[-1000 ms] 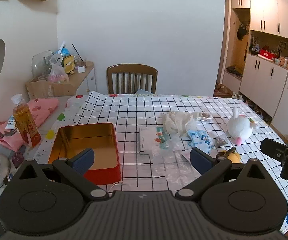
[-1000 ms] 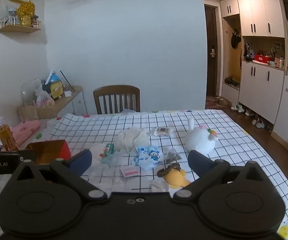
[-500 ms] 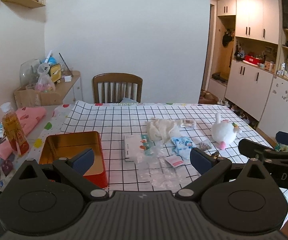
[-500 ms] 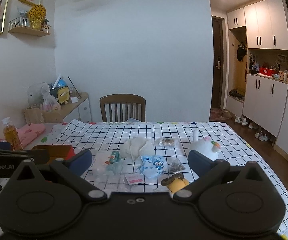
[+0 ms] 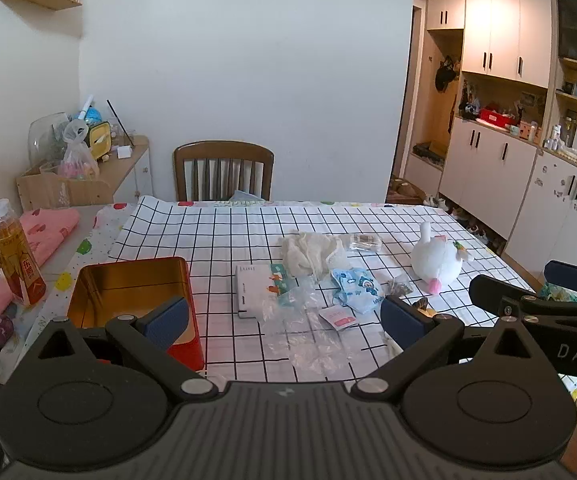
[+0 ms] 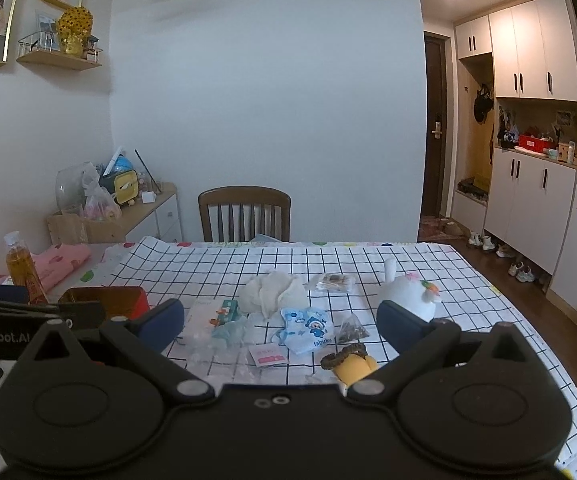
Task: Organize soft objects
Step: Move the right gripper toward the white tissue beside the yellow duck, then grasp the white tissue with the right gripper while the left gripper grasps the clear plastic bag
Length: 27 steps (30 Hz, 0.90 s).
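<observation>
My left gripper (image 5: 284,318) is open and holds nothing, hovering over the table's near edge. A red tin with a gold inside (image 5: 128,292) lies by its left finger. My right gripper (image 6: 280,325) is open and holds nothing as well. Past its fingers lie a white cloth (image 6: 274,292), a blue mask packet (image 6: 308,328), a white plush toy (image 6: 406,294) and a small yellow plush (image 6: 352,362). The left wrist view shows the same cloth (image 5: 308,252), packet (image 5: 358,286) and white plush (image 5: 438,260). The yellow plush is mostly hidden there.
A tissue pack (image 5: 256,288), clear plastic bag (image 5: 308,332), pink sachet (image 5: 338,317), tea bag (image 6: 350,330) and swab packet (image 6: 332,282) lie on the checked tablecloth (image 5: 224,236). A drink bottle (image 5: 14,254) and pink cloth (image 5: 48,228) sit left. A wooden chair (image 5: 224,172) stands behind.
Both grippers have risen and drawn back from the table, so more of the room shows. Both stayed open. Nothing on the table has moved.
</observation>
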### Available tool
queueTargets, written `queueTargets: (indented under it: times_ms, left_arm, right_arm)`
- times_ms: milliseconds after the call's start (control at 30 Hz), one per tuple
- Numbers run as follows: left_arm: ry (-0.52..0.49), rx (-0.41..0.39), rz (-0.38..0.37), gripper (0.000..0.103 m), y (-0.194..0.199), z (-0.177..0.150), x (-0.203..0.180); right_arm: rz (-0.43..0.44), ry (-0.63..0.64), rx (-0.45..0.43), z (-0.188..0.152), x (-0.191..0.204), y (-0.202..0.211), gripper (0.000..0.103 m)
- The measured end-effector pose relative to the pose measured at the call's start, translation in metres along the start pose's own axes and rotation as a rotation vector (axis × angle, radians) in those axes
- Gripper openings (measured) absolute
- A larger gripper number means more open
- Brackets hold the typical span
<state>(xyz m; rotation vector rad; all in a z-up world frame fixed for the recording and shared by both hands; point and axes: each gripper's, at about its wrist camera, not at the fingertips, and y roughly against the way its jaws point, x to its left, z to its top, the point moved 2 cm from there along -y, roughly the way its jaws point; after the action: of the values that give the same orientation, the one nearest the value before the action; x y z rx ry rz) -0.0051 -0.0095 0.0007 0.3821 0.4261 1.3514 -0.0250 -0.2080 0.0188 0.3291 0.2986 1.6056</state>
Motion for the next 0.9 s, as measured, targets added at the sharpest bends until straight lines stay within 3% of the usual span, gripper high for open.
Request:
queueTargets:
  times_ms: [433,900]
  left_arm:
    - [0.009,0.019,0.01,0.103,-0.014,-0.003,0.006]
    - [0.014,0.21,0.035,0.103,-0.072,-0.033,0.007]
  right_arm:
    - [-0.013,-0.031,0.07,-0.008,-0.013,-0.012,0.102]
    - [0.015,-0.044,0.263,-0.043,-0.049,-0.065,0.1]
